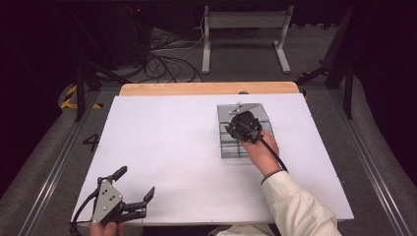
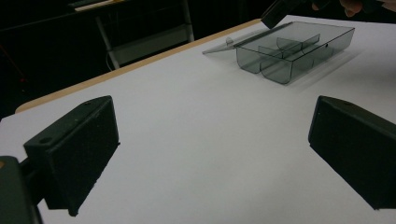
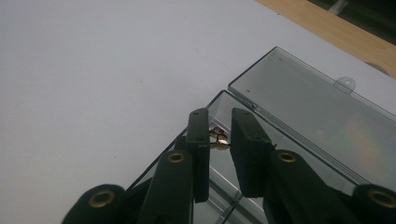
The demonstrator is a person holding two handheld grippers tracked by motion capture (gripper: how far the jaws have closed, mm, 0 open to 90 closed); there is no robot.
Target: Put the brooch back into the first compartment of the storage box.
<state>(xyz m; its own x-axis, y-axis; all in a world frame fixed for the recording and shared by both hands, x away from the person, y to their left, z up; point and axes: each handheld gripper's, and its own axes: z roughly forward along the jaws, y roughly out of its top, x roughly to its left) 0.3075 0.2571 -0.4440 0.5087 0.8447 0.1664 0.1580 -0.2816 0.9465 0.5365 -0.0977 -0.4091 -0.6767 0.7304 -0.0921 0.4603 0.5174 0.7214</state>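
— Nearest the lens in the high view: left gripper [image 1: 137, 196], low at the table's [image 1: 167, 147] near left corner, jaws spread wide, nothing between them, clear of everything else. Hand behind it cut off by the bottom edge.

— And from its own camera?

— Two black jaws well apart over bare white table, with the smoky clear box [image 2: 292, 49] far off at upper right. Dividers inside plain to see there, and the lid [image 2: 229, 45] folded back flat on the table beyond the box. Dark tip of the other gripper cut off at the top edge above it.

— Right gripper?

— From above, over the box [image 1: 242, 132], right of centre, pointing down into it; hand and black body covering the compartments beneath. Jaw tips hidden from that angle.

— Closer view any better?

— Yes. Right gripper [image 3: 219, 137] with jaws drawn close together, pinching a small brass-coloured metal piece [image 3: 218, 138] at the tips, above a compartment at the far end of the box by the hinge. Too small and too covered to name; touching the box floor or not, impossible to tell. Open lid [image 3: 313, 112] lying beyond, small tab on its far edge.
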